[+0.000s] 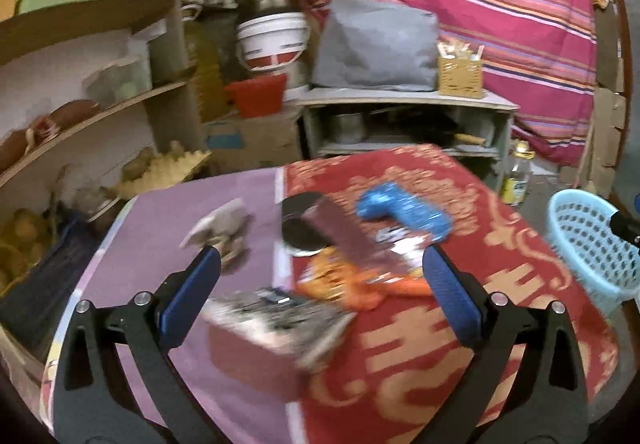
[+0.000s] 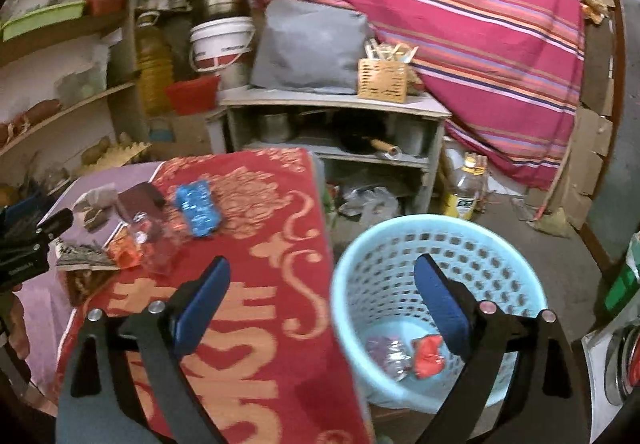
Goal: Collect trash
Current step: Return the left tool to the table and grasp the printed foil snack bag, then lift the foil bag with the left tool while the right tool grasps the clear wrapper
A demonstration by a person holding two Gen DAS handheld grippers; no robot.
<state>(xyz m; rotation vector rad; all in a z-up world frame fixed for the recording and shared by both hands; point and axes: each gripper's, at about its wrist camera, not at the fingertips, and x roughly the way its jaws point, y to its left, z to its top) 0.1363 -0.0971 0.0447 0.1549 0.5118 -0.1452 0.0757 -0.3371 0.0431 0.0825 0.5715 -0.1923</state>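
Note:
Trash lies on a table with a red patterned cloth [image 1: 500,284]: a blue wrapper [image 1: 404,213], a maroon packet [image 1: 352,240], an orange wrapper [image 1: 340,284], a crumpled grey paper [image 1: 220,224] and a printed carton [image 1: 264,332]. My left gripper [image 1: 320,284] is open and empty, above the orange wrapper and carton. My right gripper [image 2: 322,292] is open and empty, over the table's right edge and the light blue basket [image 2: 400,244]. The basket holds a red wrapper [image 2: 428,356] and a silvery purple one [image 2: 388,356]. The blue wrapper [image 2: 198,207] also shows in the right wrist view.
Wooden shelves [image 1: 80,55] with containers stand at the left. A low grey cabinet [image 2: 332,123] with pots stands behind the table, with a grey bag and a wicker holder on top. A striped pink cloth [image 2: 460,23] hangs behind. A bottle [image 2: 466,183] stands on the floor.

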